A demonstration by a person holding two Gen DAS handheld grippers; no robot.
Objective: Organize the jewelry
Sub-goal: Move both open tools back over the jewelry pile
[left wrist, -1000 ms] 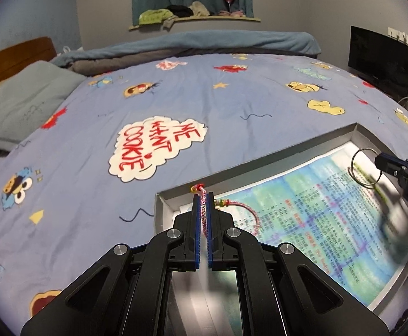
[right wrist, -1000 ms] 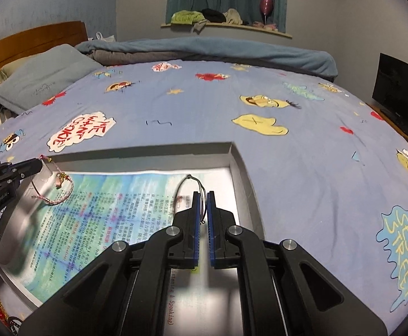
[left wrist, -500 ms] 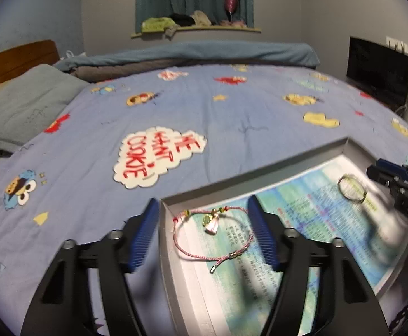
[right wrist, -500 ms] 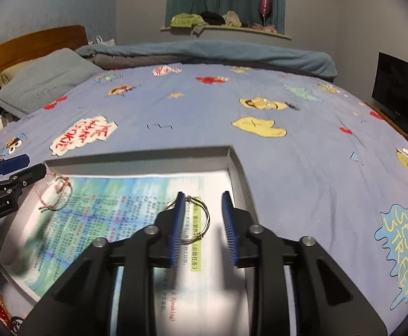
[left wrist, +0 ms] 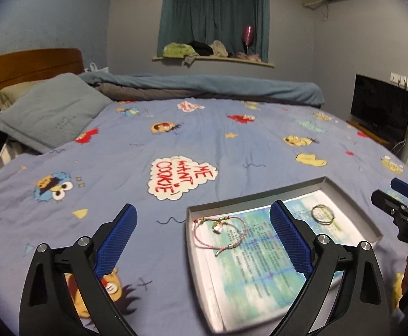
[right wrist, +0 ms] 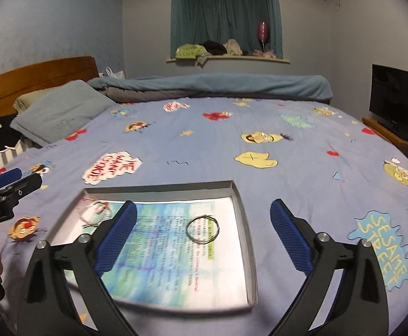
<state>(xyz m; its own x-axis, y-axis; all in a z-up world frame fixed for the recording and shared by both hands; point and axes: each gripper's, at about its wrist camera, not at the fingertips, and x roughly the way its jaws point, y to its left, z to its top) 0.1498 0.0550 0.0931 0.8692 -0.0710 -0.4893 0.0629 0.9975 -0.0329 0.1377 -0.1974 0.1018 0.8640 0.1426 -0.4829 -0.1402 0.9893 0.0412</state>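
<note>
The pink cord bracelet (left wrist: pixel 219 231) lies flat in the far left corner of the grey tray (left wrist: pixel 352 204), ahead of the left gripper (left wrist: pixel 202 240) and roughly between its jaws, a little toward the right one. Its small charm sits on the upper strand and its loose ends trail toward the jaws. The thin wire bangle (right wrist: pixel 203 228) lies flat on the printed paper lining (right wrist: pixel 176 254) near the tray's right side, ahead of the right gripper (right wrist: pixel 202 240) and about midway between its jaws. The two pieces rest well apart, neither touching the other nor a tray wall, as far as can be seen.

Both sets of jaws are released, spread wide and grasping nothing, and both hang above the tray, not in it.

Judging by this, both pieces are set down and the step in hand is getting clear. To do it well, lift each gripper straight up and back with the jaws left spread, so no pad snags the bracelet's trailing ends or nudges the light bangle across the slick paper. The tray sits on a soft bedspread (right wrist: pixel 288 168), so avoid pressing on its rim
</note>
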